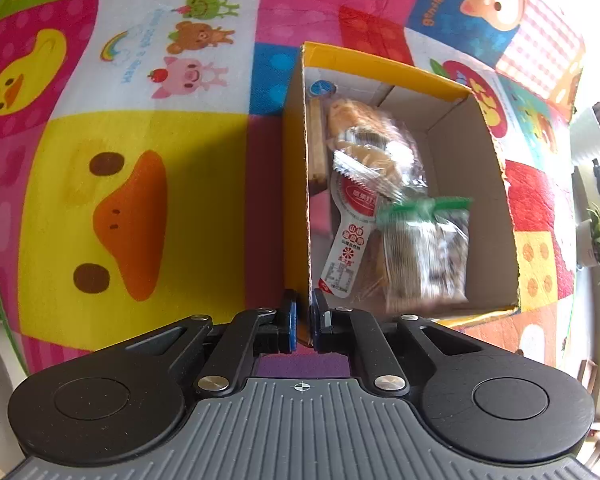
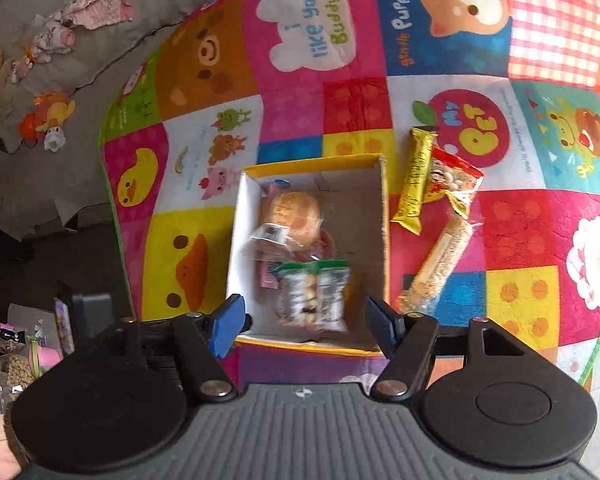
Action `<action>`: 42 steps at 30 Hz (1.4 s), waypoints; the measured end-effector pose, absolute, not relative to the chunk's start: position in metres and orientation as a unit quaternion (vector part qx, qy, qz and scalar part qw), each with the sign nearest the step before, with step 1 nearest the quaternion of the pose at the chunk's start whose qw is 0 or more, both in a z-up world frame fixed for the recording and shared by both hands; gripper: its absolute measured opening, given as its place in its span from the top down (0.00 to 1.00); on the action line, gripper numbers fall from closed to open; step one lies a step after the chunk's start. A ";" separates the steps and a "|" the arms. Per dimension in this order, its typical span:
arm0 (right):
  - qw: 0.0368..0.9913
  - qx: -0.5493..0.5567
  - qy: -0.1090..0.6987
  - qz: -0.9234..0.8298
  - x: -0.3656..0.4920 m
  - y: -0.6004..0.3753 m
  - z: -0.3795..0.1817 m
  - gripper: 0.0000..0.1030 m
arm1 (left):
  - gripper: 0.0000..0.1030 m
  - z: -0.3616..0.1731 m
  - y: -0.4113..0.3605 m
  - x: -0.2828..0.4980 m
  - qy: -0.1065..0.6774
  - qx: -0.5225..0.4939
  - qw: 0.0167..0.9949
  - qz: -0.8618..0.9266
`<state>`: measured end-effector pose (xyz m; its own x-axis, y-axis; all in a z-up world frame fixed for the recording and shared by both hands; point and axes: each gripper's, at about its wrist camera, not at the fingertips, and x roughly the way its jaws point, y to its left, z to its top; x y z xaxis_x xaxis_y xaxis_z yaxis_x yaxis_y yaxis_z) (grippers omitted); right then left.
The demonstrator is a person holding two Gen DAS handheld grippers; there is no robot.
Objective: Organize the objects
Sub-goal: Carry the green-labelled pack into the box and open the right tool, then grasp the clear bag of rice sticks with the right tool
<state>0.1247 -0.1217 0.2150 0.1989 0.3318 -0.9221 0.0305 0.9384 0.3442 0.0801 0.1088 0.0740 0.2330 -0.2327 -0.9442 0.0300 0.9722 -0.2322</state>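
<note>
Bright patchwork play mat [image 2: 520, 232] covers the whole floor area, cartoon ducks, bears and puppies in coloured squares, and right in the middle of it sits the yellow-rimmed cardboard box [image 2: 374, 216], open at the top.

Inside the box, a clear packet with a green top edge [image 2: 314, 292] lies at the near end, blurred in both views. Behind it sits a round bun in clear wrap [image 2: 294, 216], and from the left wrist view a white and red spoon-shaped sachet [image 1: 348, 236] shows alongside, lying against the box's left wall.

Left gripper [image 1: 303, 320] is clamped tight on the box's near left wall, one blue pad outside, one inside, cardboard pinched between them.

Right gripper [image 2: 306, 326] hangs over the near end of the box, jaws standing wide apart, blue pads either side of the green-topped packet but not touching it. Nothing gripped there.

Just beside the box's right wall, on the mat, 3 snacks wait: a yellow bar [image 2: 414, 182], a red and yellow packet [image 2: 454, 180] overlapping it on the far side from the box, and a long pale bar in clear wrap [image 2: 440, 264] below them.

Well left of the box, off the mat, a grey cloth [image 2: 52, 152] is strewn with small toys, and jars [image 2: 4, 380] stand at the lower edge.
</note>
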 end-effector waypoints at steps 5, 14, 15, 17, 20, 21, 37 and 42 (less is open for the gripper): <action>0.741 0.136 0.658 0.022 0.121 -0.198 0.171 0.35 | 0.92 0.068 0.100 0.085 0.629 -0.076 0.772 -0.051; 0.703 0.153 0.695 -0.004 0.157 -0.279 0.100 0.35 | 0.92 0.060 0.083 0.101 0.668 -0.052 0.742 0.000; 0.703 0.153 0.694 0.005 0.168 -0.277 0.095 0.35 | 0.92 0.060 0.081 0.102 0.670 -0.051 0.740 0.004; 0.705 0.156 0.692 0.024 0.193 -0.270 0.087 0.35 | 0.92 0.062 0.079 0.102 0.670 -0.052 0.741 0.017; 0.717 0.147 0.679 0.054 0.236 -0.245 0.080 0.35 | 0.92 0.066 0.077 0.100 0.671 -0.066 0.738 0.031; 0.722 0.141 0.674 0.064 0.249 -0.236 0.078 0.36 | 0.93 0.068 0.075 0.099 0.669 -0.068 0.739 0.034; 0.743 0.056 0.656 0.121 0.305 -0.189 0.050 0.73 | 0.92 0.065 0.076 0.094 0.653 -0.090 0.751 0.036; 0.743 0.115 0.652 0.093 0.274 -0.235 0.074 0.74 | 0.92 0.062 0.072 0.096 0.659 -0.069 0.749 0.015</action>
<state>0.2742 -0.2355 0.0744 0.1318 0.2889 -0.9482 0.0123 0.9560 0.2930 0.0962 0.0723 0.0624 0.1314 -0.0684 -0.9890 -0.1136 0.9900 -0.0836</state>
